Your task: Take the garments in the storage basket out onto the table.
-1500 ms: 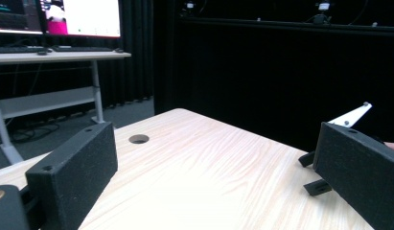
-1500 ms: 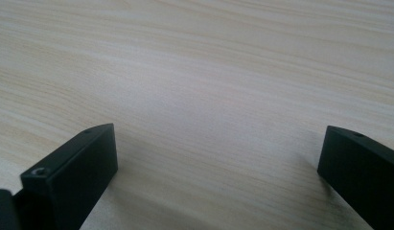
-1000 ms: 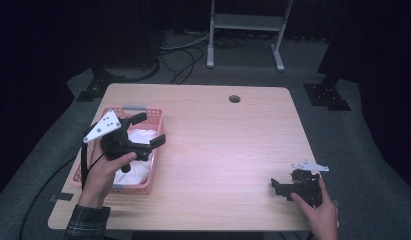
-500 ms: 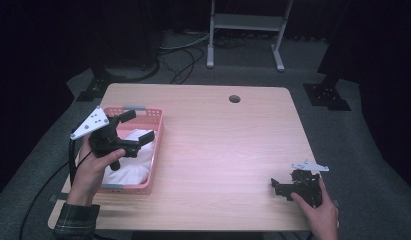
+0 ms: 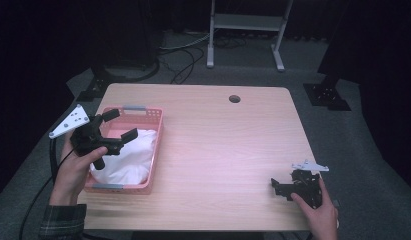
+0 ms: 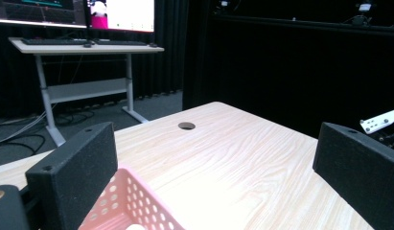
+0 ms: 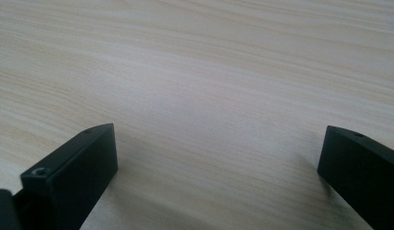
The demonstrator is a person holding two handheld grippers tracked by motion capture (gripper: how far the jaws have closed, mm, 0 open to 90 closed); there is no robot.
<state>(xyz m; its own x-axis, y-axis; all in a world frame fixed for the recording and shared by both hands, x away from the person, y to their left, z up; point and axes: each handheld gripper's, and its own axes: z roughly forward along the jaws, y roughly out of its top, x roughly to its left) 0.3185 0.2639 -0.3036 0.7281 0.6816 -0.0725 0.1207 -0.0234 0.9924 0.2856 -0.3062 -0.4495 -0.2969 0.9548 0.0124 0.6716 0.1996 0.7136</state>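
Observation:
A pink plastic basket (image 5: pixel 143 112) stands at the table's left side with a white cloth (image 5: pixel 130 155) bunched inside it. My left gripper (image 5: pixel 120 125) is held in the air over the basket's left edge, open and holding nothing. In the left gripper view my left gripper (image 6: pixel 211 143) looks across the table, with a corner of the basket (image 6: pixel 137 206) below it. My right gripper (image 5: pixel 279 187) rests low at the table's front right, open. In the right gripper view my right gripper (image 7: pixel 216 139) has its jaws wide apart over bare wood.
The light wooden table (image 5: pixel 218 145) has a round cable hole (image 5: pixel 234 98) near its far edge. A metal desk frame (image 5: pixel 245 30) and cables lie on the floor beyond. The right gripper's grey plate (image 6: pixel 379 122) shows far off in the left gripper view.
My left gripper has lifted off the white cloth and moved left, towards the basket's outer edge, still open. The right gripper has stayed where it was.

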